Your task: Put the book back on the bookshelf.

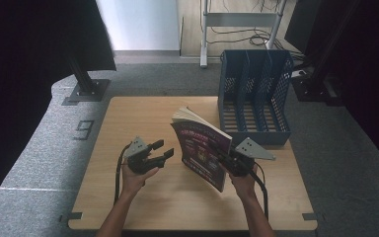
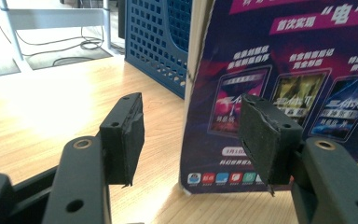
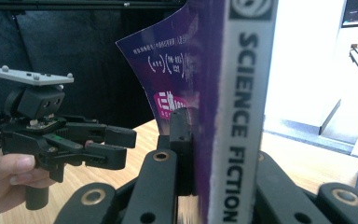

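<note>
1. High view: a magazine (image 1: 202, 148) is held upright over the worktop (image 1: 138, 118) by the right claw (image 1: 227, 157); the left claw (image 1: 162, 149) is kept just beside its cover
2. Left gripper view: the left claw (image 2: 191, 135) is spread, nothing gripped, magazine (image 2: 279, 79) directly ahead
3. Right gripper view: the magazine's spine (image 3: 242, 116) is pinched by the right claw (image 3: 214, 154)

The high view was dim, its left and right margins sunk in near-black, with soft daylight falling from the far side onto the pale wooden table (image 1: 143, 118). In the left gripper view a bright glare washed out the tabletop, and the black near jaws were slightly soft. The right gripper view had a blown-out white background at right and a dark left.
</note>
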`<act>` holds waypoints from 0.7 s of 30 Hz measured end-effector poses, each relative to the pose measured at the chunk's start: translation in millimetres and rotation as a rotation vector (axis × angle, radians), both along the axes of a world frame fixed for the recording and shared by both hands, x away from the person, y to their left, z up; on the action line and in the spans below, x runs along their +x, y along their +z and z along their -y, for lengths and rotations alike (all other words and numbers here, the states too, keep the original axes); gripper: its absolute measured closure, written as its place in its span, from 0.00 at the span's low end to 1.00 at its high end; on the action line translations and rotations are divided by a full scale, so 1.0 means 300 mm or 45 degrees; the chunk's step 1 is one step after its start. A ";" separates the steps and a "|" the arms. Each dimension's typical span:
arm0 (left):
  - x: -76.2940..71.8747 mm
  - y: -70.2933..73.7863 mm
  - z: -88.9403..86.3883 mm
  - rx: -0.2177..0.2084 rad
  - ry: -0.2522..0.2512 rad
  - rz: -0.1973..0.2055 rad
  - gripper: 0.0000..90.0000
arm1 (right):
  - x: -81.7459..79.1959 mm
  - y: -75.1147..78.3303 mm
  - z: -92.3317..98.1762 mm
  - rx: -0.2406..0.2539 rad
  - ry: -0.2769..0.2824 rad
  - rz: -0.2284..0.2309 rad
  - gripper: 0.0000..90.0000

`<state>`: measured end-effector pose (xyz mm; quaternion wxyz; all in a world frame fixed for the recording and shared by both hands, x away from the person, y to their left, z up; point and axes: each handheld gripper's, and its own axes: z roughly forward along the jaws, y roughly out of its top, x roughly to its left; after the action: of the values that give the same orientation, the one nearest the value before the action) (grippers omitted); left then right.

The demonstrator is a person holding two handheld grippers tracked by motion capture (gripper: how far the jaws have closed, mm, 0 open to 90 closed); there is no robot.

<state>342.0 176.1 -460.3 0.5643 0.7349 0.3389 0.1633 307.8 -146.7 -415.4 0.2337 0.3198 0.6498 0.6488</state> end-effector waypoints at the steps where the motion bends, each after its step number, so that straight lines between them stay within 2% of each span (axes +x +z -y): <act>1: 0.000 -0.001 -0.001 0.002 0.002 -0.001 0.46 | 0.000 0.001 0.004 -0.001 -0.003 0.003 0.90; 21: 0.004 -0.025 -0.031 0.032 0.028 -0.038 0.46 | -0.001 0.006 0.043 0.040 -0.070 0.011 0.90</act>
<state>343.1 185.5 -467.9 0.5482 0.7405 0.3533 0.1626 307.4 -159.6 -413.7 0.2489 0.3384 0.6295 0.6537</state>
